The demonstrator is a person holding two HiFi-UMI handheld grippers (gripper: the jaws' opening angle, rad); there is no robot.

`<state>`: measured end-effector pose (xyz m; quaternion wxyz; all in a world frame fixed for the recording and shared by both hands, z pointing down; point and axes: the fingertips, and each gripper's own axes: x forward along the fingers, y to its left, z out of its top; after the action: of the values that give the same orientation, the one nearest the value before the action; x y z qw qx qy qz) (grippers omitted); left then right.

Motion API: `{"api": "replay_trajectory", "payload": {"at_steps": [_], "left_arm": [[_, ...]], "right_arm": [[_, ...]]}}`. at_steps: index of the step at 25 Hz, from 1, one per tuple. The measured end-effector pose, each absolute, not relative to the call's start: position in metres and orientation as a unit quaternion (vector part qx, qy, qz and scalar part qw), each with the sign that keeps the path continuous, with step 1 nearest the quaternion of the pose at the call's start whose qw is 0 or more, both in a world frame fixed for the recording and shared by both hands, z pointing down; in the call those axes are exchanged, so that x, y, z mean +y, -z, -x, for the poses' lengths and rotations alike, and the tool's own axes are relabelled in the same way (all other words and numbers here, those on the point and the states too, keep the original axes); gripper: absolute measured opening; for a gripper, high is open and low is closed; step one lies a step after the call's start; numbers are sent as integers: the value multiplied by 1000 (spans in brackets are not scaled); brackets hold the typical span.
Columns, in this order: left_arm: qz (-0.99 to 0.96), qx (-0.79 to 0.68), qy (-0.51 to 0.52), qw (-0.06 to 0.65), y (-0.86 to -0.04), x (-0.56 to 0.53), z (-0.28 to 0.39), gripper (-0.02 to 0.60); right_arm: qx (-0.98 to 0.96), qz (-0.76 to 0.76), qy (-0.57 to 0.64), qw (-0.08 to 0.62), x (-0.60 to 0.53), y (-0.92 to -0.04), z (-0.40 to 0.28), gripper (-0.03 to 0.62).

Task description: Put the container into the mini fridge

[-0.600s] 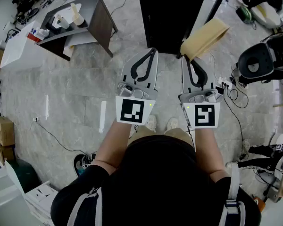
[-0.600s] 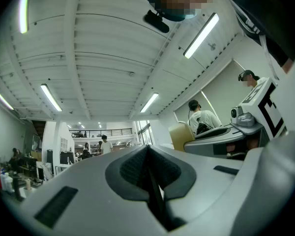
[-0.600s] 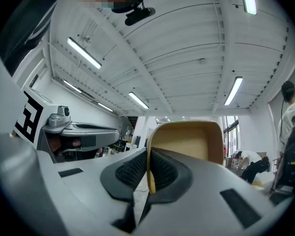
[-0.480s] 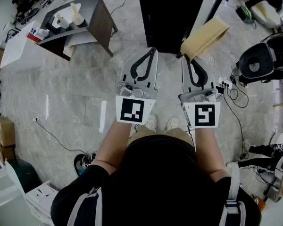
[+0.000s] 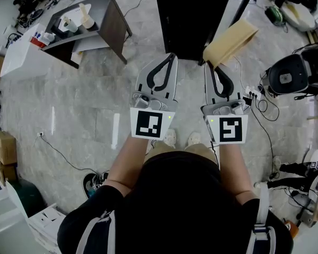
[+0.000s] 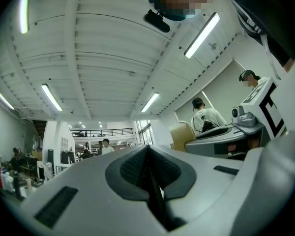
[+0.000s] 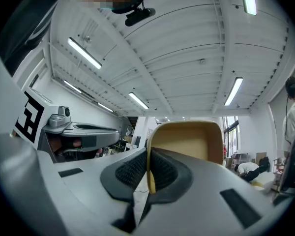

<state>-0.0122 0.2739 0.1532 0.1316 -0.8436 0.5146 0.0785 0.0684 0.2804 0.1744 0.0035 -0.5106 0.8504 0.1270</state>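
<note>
Pinching the tan container point(image 5: 230, 41) by its rim between the right gripper point(image 5: 210, 65) jaws, long body jutting forward past the tips toward the black mini fridge point(image 5: 188, 15) just ahead. Holding the left gripper point(image 5: 168, 58) alongside, clenched on nothing.

The head view looks steeply down from overhead onto the floor point(image 5: 85, 105), close above the left tool point(image 5: 168, 60) and the right tool point(image 5: 208, 67). Each gripper view sits just behind its own jaws, tilted up at the ceiling point(image 6: 113, 43), and catches the other tool sideways. The container point(image 5: 230, 41) shows in both the head view and the right gripper view.
</note>
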Motion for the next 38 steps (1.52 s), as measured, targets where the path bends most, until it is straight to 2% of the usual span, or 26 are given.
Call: {"api": "replay_trajectory", "payload": {"at_steps": [25,29,38], "left_arm": [[859,488,-91,125,-161,260,47,23],[861,484,-92,123,-164,261,59,23],[860,483,-100,127,-159,250,66,23]], "right_arm": [[841,528,-119,15,275,-176,-27,44],[841,526,-126,-14,279,-188,-17,44],[848,512,-136,-24,271,-184,-8,44]]}}
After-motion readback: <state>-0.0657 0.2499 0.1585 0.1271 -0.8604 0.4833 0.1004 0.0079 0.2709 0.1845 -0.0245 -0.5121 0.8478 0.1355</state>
